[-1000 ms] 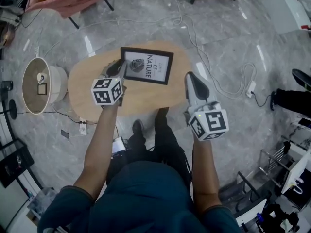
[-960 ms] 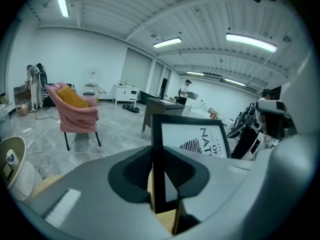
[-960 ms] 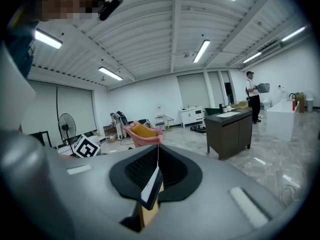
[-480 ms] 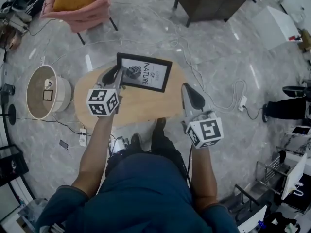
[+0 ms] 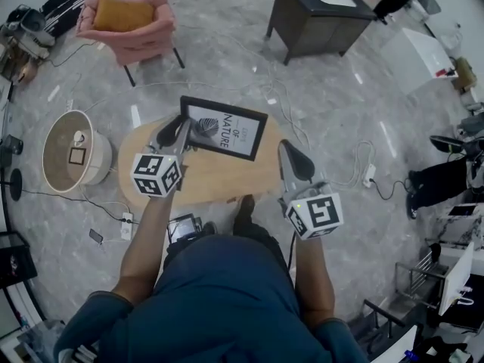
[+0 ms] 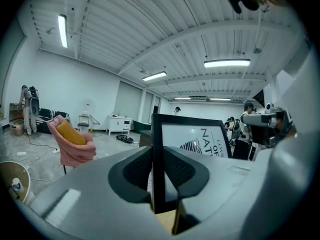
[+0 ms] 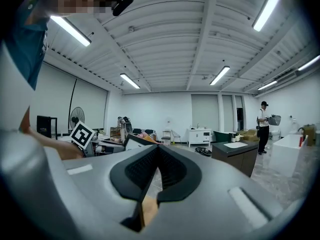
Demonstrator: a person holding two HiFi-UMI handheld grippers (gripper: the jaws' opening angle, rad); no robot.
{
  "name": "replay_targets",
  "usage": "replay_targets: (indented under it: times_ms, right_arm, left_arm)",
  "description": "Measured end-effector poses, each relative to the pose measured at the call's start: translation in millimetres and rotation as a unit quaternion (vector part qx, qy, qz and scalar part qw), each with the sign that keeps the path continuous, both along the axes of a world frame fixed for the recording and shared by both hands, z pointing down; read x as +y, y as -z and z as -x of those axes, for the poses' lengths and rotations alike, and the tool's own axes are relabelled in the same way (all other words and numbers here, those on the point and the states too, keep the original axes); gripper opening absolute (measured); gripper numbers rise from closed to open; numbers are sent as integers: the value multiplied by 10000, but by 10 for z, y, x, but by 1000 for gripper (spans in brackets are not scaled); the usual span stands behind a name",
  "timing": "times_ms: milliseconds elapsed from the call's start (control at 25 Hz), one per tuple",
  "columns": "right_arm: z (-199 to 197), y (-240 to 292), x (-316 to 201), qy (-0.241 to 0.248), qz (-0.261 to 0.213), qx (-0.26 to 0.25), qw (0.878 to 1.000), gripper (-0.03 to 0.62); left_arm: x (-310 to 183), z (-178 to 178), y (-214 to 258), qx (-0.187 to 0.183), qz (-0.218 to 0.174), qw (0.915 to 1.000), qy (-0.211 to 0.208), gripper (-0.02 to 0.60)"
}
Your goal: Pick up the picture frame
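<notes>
1. A person in a dark teal top stands at a low oval wooden counter (image 5: pixel 219 178) with a handheld gripper in each hand, seen from overhead.
2. The left gripper (image 5: pixel 184 124) holds the picture frame (image 5: pixel 224 128) by its left edge. The dark fingers (image 6: pixel 135 166) pinch the black border from both sides.
3. The picture frame is held up off the counter, over its far edge and the grey marble floor (image 5: pixel 227 59) beyond. The glass faces up toward the head camera.
4. The frame is black with a white print showing a dark leaf-like motif. The words "OF NATURE" run along the print, with a smaller line above them too fine to read.
5. The right gripper (image 5: pixel 290 148) hangs near the counter's right end, apart from the frame. Its fingers (image 7: pixel 172 169) are pressed together at the tips and nothing is caught between them.
6. Each gripper carries a white cube with square black markers at the hand end.
7. A pink armchair (image 5: pixel 140 32) with a yellow cushion (image 5: pixel 121 13) stands on the floor beyond the counter at upper left.
8. A round white shade-like drum (image 5: pixel 72 153) sits on the floor just left of the counter.
9. A dark desk (image 5: pixel 314 21) stands at upper right, and white cables (image 5: pixel 355 174) trail across the floor to the right of the counter.
10. In the right gripper view, a person (image 7: pixel 263 126) in a cap stands at the far side of the hall, under rows of ceiling strip lights.
</notes>
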State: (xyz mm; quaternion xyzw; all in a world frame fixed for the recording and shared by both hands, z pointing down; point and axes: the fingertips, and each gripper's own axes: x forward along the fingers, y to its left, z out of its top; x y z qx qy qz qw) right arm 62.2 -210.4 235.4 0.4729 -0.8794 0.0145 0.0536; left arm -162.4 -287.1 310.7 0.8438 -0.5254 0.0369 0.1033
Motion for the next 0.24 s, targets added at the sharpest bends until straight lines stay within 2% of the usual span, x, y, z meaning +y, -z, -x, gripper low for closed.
replay_targets:
  times_ms: [240]
  right_arm:
    - [46, 159, 218, -32, -125, 33, 9999, 6]
  left_arm:
    - [243, 69, 167, 18, -129, 9999, -30, 63]
